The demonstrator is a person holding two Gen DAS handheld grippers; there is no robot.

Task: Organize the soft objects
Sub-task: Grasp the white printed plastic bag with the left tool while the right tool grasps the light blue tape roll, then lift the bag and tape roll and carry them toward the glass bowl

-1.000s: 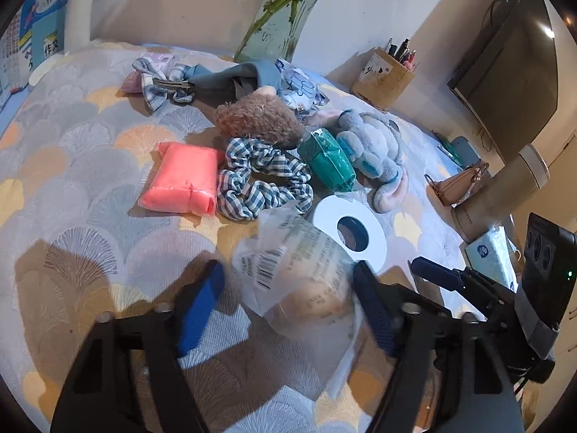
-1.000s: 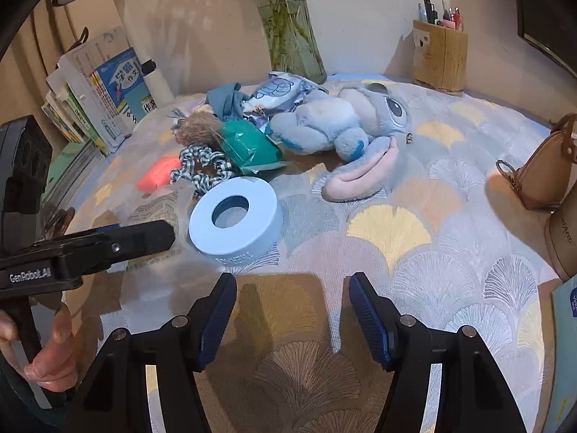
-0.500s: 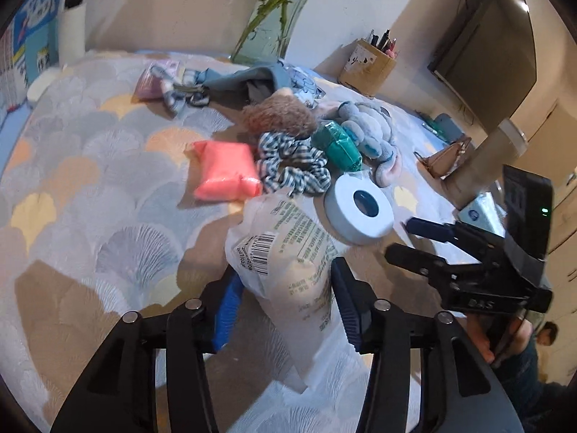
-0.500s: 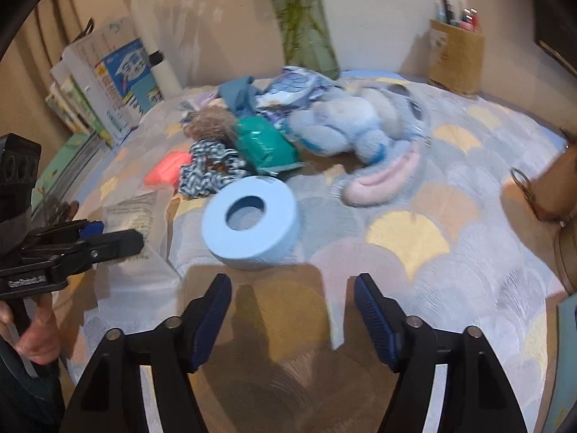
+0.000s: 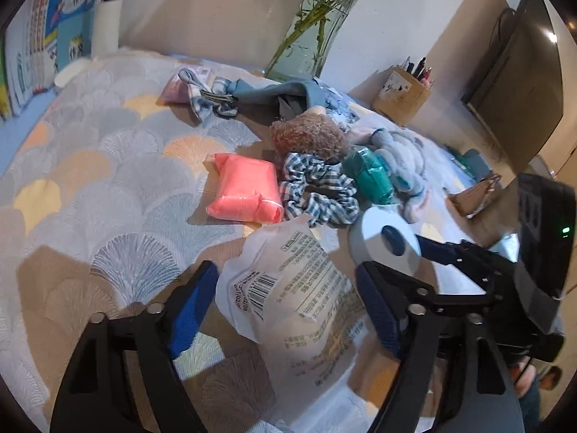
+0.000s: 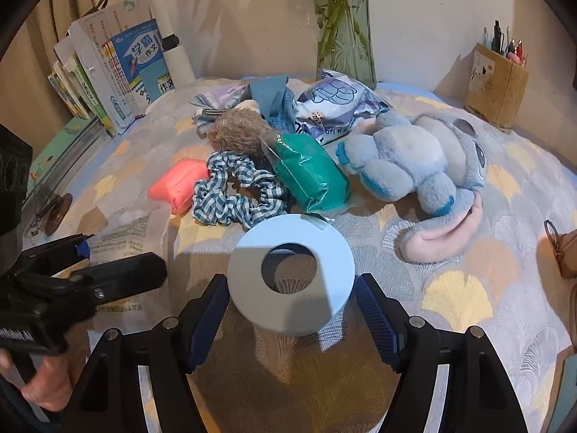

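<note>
A pile of soft things lies on the patterned cloth: a pink packet (image 5: 245, 191), a checked scrunchie (image 5: 317, 191), a brown furry ball (image 5: 306, 137), a green packet (image 6: 310, 173) and a blue plush toy (image 6: 414, 158). My left gripper (image 5: 288, 306) is open, its fingers on either side of a clear printed plastic bag (image 5: 299, 288) without pinching it. My right gripper (image 6: 292, 310) is open around a pale blue tape roll (image 6: 292, 274); the roll also shows in the left wrist view (image 5: 386, 241).
A glass vase (image 6: 342, 36) stands at the back wall, with books (image 6: 119, 65) at the left and a cardboard pen holder (image 6: 494, 83) at the right. A white printed pouch (image 6: 335, 104) and blue cloth (image 5: 281, 93) lie behind the pile. A brown purse (image 5: 472, 195) sits at the right.
My left gripper opened wider around the plastic bag. My right gripper moved forward until the tape roll sits between its fingers.
</note>
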